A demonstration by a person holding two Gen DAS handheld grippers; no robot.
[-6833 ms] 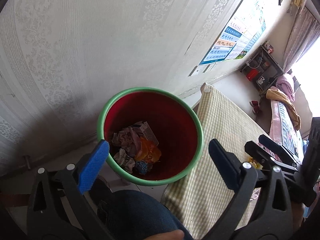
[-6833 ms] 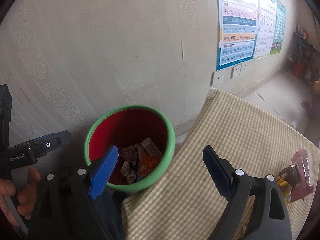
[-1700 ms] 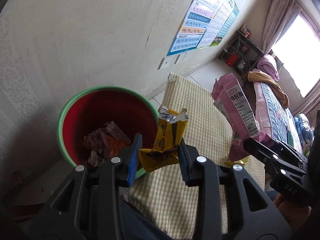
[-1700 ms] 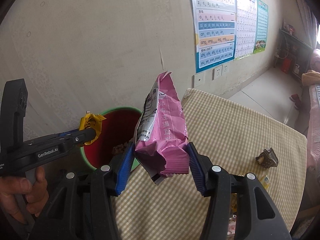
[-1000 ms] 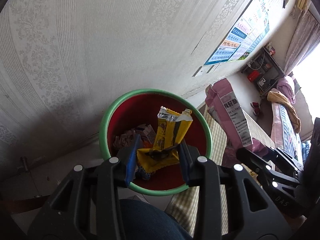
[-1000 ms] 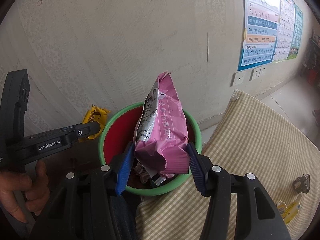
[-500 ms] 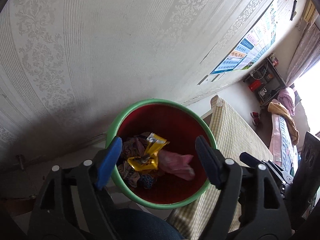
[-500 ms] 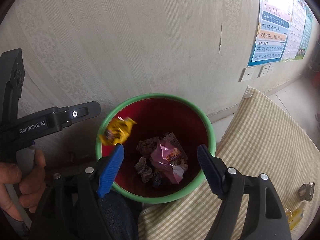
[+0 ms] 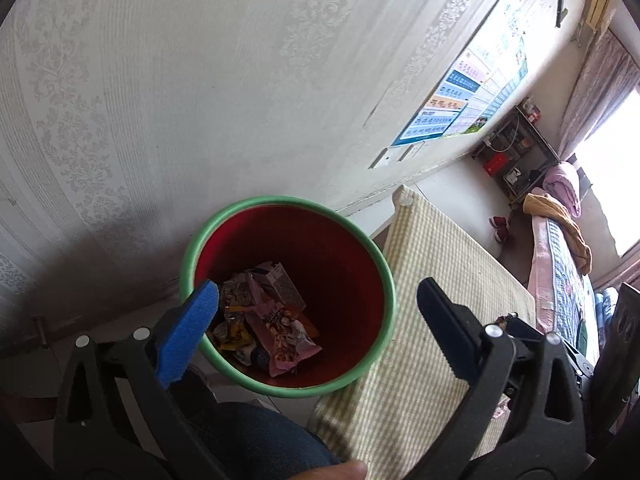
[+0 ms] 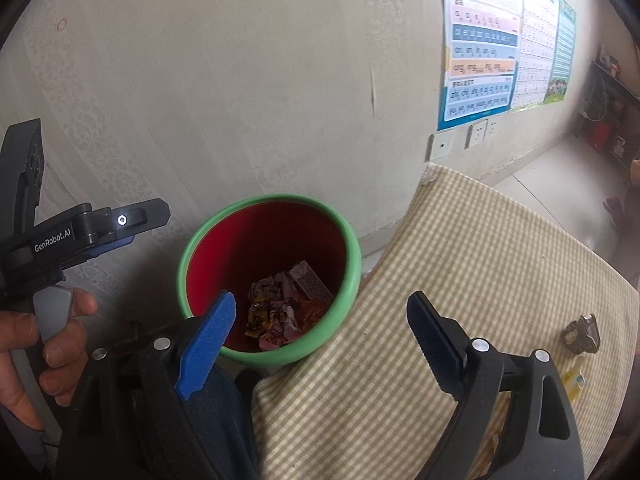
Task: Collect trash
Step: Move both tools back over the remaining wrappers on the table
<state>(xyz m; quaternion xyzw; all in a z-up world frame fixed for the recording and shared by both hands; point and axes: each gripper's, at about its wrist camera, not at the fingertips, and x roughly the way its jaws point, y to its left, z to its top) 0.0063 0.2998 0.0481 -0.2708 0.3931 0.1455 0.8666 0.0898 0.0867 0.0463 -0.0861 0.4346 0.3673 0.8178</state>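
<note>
A red bin with a green rim (image 9: 384, 276) (image 10: 352, 248) stands on the floor by the wall, beside the table. Inside lie the pink snack bag (image 9: 286, 330) (image 10: 276, 334), the yellow wrapper (image 9: 232, 330) (image 10: 256, 318) and other crumpled trash. My left gripper (image 9: 320, 324) is open and empty above the bin; it also shows at the left of the right wrist view (image 10: 112, 236). My right gripper (image 10: 324, 336) is open and empty over the bin's near rim. A crumpled brown wrapper (image 10: 582, 334) and a small yellow packet (image 10: 572, 380) lie on the table at the right.
The table with a yellow checked cloth (image 10: 460, 260) (image 9: 448, 264) lies right of the bin. The patterned wall (image 9: 200, 80) is just behind the bin, with posters (image 10: 484, 40) and sockets (image 10: 442, 144). My knee in blue jeans (image 9: 256, 436) is below the bin.
Both grippers opened over the bin and dropped their loads: the yellow wrapper from the left and the pink bag from the right now lie inside it. Both grippers are empty.
</note>
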